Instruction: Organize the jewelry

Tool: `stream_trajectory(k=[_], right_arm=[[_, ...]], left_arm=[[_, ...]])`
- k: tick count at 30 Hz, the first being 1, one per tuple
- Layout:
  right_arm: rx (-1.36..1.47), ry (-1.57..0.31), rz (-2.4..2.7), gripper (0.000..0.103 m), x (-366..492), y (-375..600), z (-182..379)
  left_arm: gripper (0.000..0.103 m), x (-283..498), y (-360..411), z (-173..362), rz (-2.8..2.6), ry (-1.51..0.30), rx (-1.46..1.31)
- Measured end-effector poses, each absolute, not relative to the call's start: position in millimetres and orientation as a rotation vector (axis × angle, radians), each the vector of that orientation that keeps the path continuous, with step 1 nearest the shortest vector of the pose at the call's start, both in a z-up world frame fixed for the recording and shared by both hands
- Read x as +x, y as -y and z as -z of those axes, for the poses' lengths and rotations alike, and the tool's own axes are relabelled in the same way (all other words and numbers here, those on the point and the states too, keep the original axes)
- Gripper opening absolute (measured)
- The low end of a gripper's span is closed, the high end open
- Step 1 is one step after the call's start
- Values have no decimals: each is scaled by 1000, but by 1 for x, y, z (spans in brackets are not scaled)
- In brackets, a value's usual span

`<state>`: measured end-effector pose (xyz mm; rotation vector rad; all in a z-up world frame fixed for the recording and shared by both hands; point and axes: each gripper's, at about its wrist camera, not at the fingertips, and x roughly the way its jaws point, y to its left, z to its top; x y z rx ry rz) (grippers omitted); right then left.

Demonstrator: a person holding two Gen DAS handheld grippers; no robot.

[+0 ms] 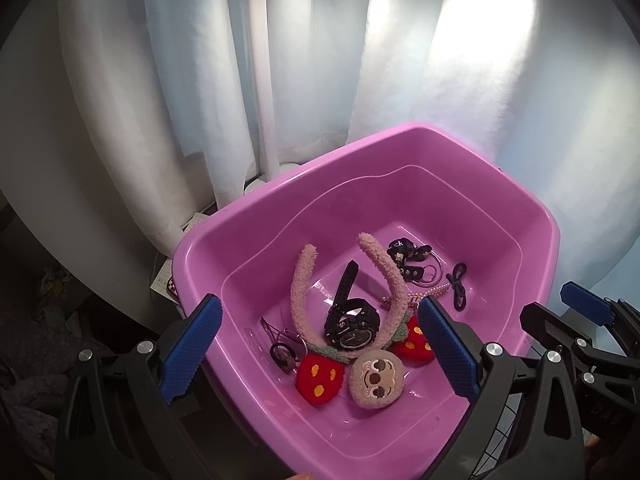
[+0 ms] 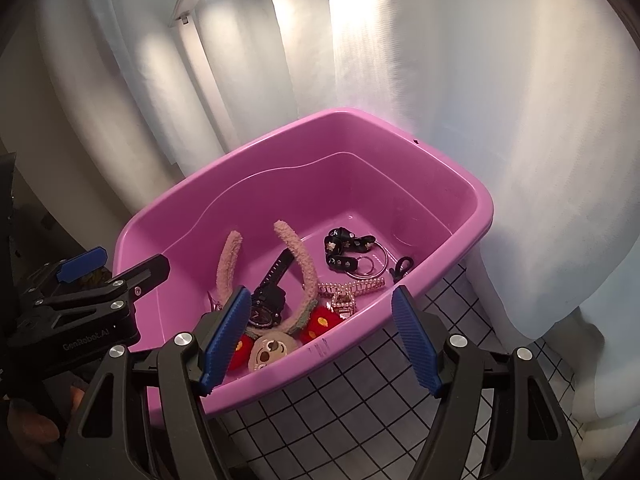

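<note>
The left tool (image 1: 320, 344) and right tool (image 2: 320, 340) both hang spread and empty above the near rim of the pink tub (image 1: 400, 140). On its floor lie a headband (image 1: 384, 264), watch (image 1: 352, 324), pearl clip (image 2: 352, 286) and black strap (image 2: 348, 250).

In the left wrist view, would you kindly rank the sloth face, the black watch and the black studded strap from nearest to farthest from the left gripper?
Measured from the left gripper, both jaws wide open:
1. Sloth face, low between the fingers.
2. Black watch, mid-tub, just beyond.
3. Black studded strap, toward the pink tub's far right.
</note>
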<state>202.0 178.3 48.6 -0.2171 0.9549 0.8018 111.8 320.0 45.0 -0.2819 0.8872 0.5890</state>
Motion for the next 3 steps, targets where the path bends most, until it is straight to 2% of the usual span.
stream_trajectory(k=[3], right_arm=[[-219,-954,-802,71,202,-178,-48]], left_arm=[[97,112,-320,-45,-589,-888,-283]])
